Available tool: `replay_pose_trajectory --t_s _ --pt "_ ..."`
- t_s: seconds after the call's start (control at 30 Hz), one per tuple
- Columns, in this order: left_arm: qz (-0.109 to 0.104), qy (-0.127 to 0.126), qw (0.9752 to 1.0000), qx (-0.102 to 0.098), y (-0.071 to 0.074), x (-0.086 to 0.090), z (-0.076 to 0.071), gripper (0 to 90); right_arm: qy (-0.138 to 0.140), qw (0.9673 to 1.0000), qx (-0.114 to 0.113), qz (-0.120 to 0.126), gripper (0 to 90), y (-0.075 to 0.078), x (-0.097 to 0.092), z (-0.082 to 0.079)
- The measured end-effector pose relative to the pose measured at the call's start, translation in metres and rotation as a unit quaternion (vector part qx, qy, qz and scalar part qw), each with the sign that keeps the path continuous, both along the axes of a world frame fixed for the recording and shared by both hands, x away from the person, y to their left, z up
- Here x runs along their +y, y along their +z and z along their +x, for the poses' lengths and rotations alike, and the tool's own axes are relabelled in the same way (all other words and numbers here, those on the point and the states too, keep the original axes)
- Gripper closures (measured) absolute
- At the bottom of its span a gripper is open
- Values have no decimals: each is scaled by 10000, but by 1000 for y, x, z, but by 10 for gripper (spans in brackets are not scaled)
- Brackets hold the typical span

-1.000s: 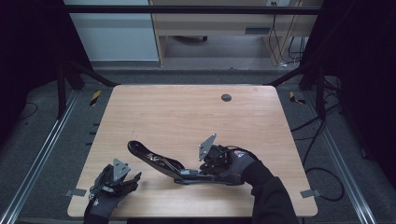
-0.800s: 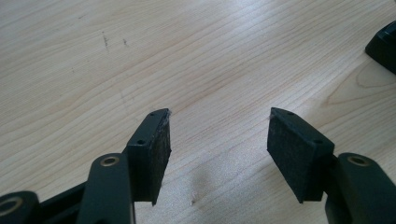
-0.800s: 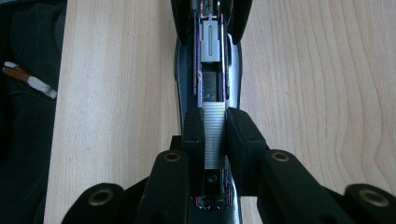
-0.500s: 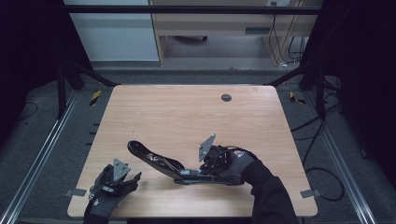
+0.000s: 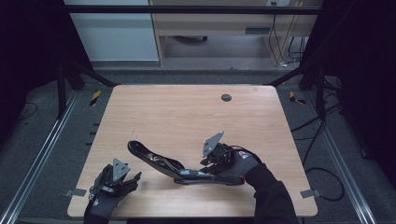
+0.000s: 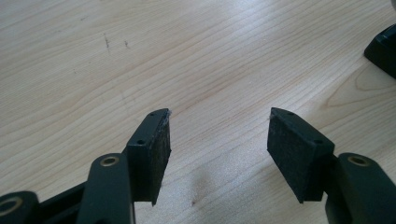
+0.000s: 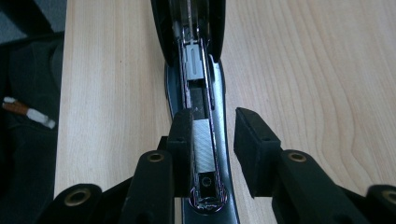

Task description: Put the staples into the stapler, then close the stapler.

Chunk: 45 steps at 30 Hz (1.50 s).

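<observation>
A black stapler (image 5: 161, 162) lies opened out flat on the wooden table (image 5: 187, 112), its metal staple channel (image 7: 196, 70) facing up. My right gripper (image 5: 201, 171) straddles the stapler's near end. Its jaws have just been opening: in the right gripper view (image 7: 214, 121) the left pad (image 7: 182, 140) still rests against the channel, while the right pad (image 7: 250, 140) stands clear of it. My left gripper (image 5: 133, 179) sits near the table's front left, open over bare wood (image 6: 217, 135). One black end of the stapler (image 6: 383, 46) shows at the upper right of the left gripper view.
A round dark grommet hole (image 5: 226, 97) sits at the far middle of the table. Metal rails (image 5: 42, 154) run along both sides on the floor, with cables (image 5: 322, 140) at the right. A desk (image 5: 210, 23) stands beyond the table.
</observation>
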<state>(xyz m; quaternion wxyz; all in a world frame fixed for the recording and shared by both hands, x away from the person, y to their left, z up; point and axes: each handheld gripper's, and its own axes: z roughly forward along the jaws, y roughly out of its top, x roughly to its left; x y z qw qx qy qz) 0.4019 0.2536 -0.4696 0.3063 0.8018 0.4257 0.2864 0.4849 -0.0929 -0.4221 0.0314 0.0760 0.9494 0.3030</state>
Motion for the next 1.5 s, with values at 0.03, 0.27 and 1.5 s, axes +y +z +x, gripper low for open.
replay_pose_trajectory --t_s 0.03,0.27,1.5 --pt "-20 7 10000 1 0 0 0 390 -79 10000 -17 15 669 1 -1 -1" --pt "-106 9 9999 -30 2 1 -1 392 -853 9956 -217 317 648 6 -12 -10" --pt "-1173 -69 9911 -621 29 12 -20 389 -3859 9063 -838 1504 650 -32 -111 -59"
